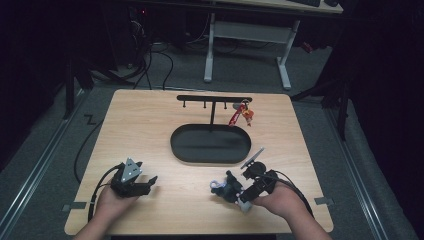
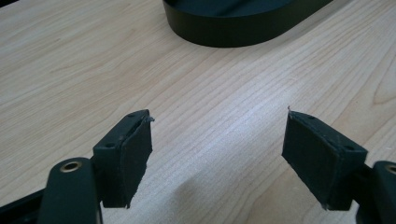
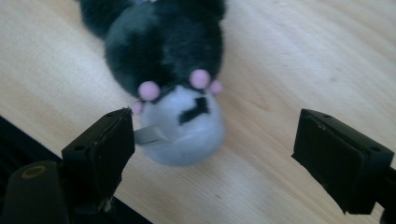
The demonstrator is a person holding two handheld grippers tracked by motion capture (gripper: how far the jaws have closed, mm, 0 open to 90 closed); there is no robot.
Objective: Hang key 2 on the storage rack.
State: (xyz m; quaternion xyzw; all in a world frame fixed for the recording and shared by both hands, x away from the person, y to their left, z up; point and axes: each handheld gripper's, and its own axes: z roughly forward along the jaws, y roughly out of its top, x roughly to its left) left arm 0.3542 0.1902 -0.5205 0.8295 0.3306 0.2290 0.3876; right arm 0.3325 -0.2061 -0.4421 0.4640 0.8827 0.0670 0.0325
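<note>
Nearest the high camera, two hands are seen coming in from the bottom edge, each wrapped around a gripper. Everything is laid out on a light wooden table (image 1: 150,125), easily the biggest thing here. Next in size, a black oval tray (image 1: 210,144) is parked around the middle of the tabletop, with a thin T-shaped hook stand (image 1: 214,100) rising from its far side. A red keychain (image 1: 239,114) is hung from the right end of that bar.

The left gripper (image 1: 145,184) is held low over the near left part of the table, well apart from the tray. Its jaws are spread wide, and nothing but bare wood can be made out between the pads (image 2: 135,154) in the left gripper view, with the tray wall (image 2: 233,28) visible further off.

The right gripper (image 1: 227,190) is held at the near right, pointing leftward. Its jaws are also wide apart, and no grip is being made. A small plush toy (image 3: 173,79) is lying on the wood just ahead of them: dark fuzzy body, pale face, little pink dots. In the right gripper view one pad (image 3: 105,149) sits just beside the pale face; contact can't really be judged. In the high view the toy (image 1: 224,186) is spotted right at the gripper tips, near the front edge.
</note>
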